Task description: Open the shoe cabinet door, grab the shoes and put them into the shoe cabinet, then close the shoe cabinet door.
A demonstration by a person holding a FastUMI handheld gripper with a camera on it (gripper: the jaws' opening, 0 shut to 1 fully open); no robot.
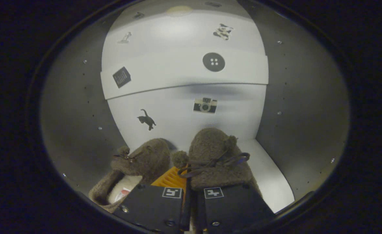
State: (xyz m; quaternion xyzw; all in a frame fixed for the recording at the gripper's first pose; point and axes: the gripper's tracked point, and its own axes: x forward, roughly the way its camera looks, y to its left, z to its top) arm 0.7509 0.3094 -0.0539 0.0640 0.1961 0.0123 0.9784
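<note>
Inside the shoe cabinet (295, 97), two fuzzy brown slippers sit on the white shelf (272, 182). The gripper (189, 195) has its fingers drawn nearly together, pinching the edge of the right slipper (213, 156), whose bow lies just ahead of them. The left slipper (142, 162) rests beside it, tilted, its pale lining showing. Beyond them, the white back panel (177, 110) carries cat, camera and button stickers.
</note>
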